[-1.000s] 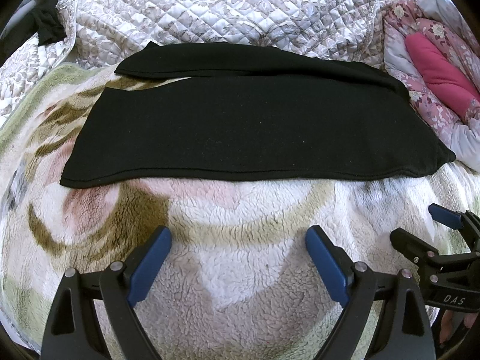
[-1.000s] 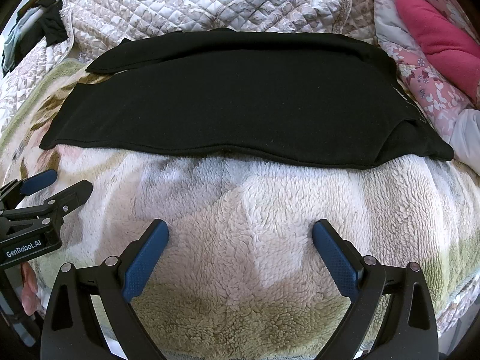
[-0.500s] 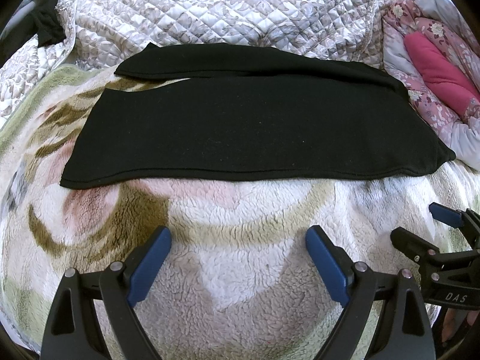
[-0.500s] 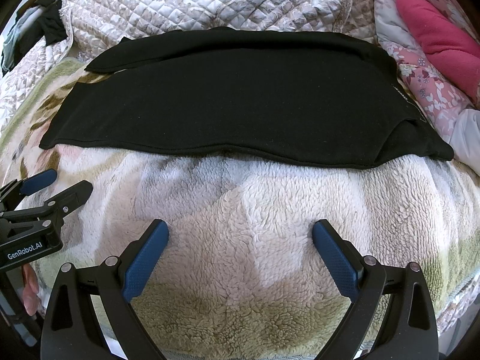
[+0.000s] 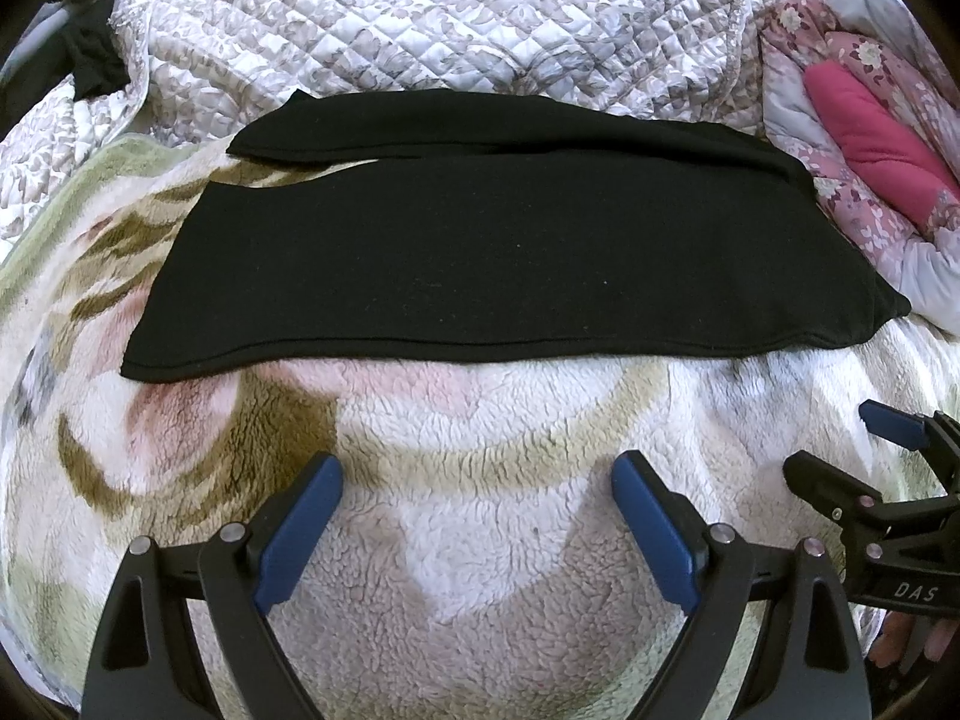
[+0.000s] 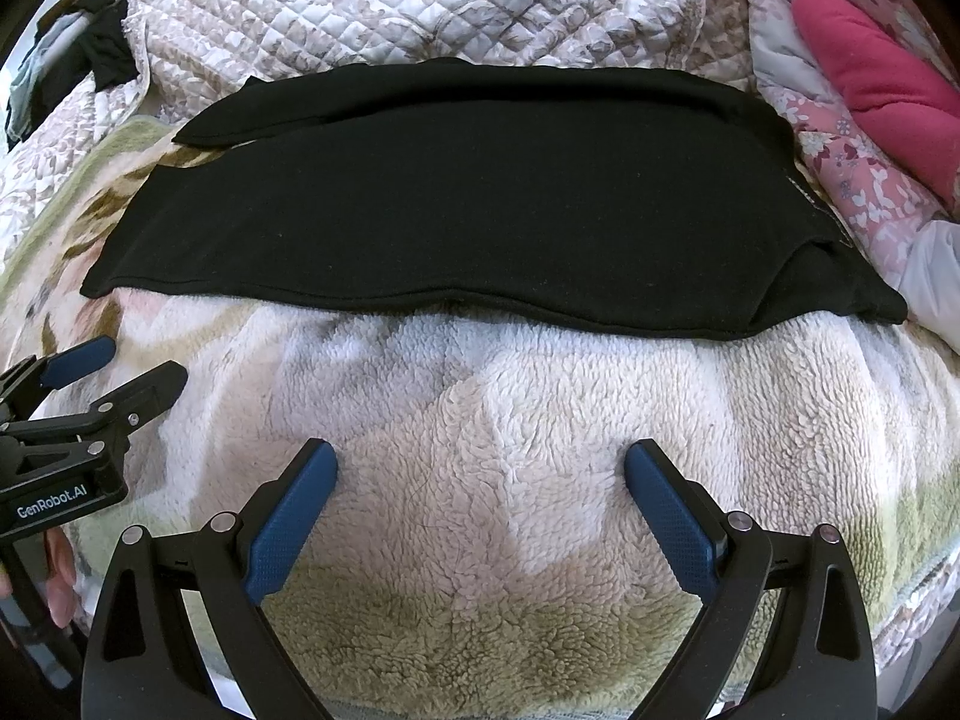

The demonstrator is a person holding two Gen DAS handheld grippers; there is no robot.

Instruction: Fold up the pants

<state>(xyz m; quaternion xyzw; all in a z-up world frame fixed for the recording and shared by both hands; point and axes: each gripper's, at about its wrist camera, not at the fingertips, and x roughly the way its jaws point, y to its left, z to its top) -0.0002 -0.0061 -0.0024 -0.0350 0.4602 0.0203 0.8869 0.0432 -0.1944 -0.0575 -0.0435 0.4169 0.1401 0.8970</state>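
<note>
Fluffy cream fleece blanket with tan and pink swirls [image 5: 480,420] spreads under both grippers. Grey-white quilted floral bedspread [image 5: 450,18] beyond it. Black knit pants [image 5: 498,252] lie flat on blanket ahead of both grippers, long axis left-right, legs apparently stacked; far leg offset, peeking out behind. Right end probably waistband, view distorted. Left gripper [image 5: 477,516] jaws wide apart, empty. Right gripper [image 6: 480,504] likewise spread, holding nothing.
</note>
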